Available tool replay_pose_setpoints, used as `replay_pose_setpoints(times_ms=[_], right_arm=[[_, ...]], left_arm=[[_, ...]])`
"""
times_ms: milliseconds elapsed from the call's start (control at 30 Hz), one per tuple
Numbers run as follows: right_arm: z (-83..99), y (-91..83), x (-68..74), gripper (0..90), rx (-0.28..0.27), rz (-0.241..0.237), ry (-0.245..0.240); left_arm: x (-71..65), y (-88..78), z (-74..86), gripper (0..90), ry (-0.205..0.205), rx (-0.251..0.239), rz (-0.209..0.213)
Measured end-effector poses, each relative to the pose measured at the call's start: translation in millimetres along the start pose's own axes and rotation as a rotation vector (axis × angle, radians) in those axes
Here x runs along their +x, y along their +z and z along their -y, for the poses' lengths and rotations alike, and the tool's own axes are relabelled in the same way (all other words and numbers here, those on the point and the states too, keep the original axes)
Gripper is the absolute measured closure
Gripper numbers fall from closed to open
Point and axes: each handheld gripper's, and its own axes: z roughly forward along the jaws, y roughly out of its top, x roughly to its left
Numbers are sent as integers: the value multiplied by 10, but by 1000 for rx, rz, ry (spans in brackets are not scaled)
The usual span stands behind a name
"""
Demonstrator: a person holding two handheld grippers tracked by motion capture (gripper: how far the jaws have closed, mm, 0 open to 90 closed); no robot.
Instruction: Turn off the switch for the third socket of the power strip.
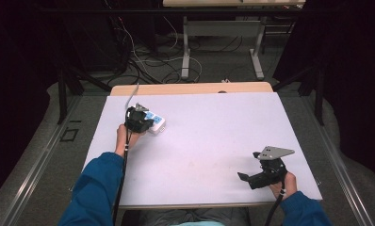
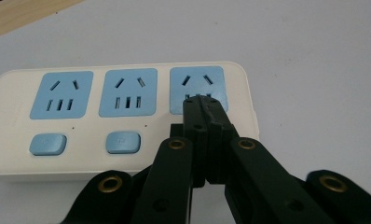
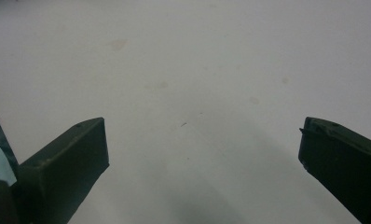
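We saw the white table (image 1: 199,141) carrying a white power strip (image 1: 155,123) near its far left corner, and the blue-sleeved left forearm stretched out to it. The left gripper (image 2: 201,99) pointed down with jaws pressed together, tips on the strip's end blue socket (image 2: 198,88). The right gripper (image 3: 202,140) rested well apart from the strip, jaws spread over bare tabletop.

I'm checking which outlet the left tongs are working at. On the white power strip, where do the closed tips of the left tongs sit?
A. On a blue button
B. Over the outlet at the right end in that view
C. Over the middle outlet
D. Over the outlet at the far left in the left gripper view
B: in the left gripper view the left tongs, jaws together, point at the lower edge of the rightmost blue outlet of the power strip.
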Motion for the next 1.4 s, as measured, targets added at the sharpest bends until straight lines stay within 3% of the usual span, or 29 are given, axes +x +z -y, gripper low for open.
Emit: replay_pose_setpoints(times_ms=[1233, 1400], right_arm=[[3, 7, -5, 12, -4, 6, -5], [3, 8, -4, 12, -4, 3, -5]], left_arm=[[16, 3, 8, 900, 5, -2, 15], [4, 9, 9, 900, 9, -8, 2]])
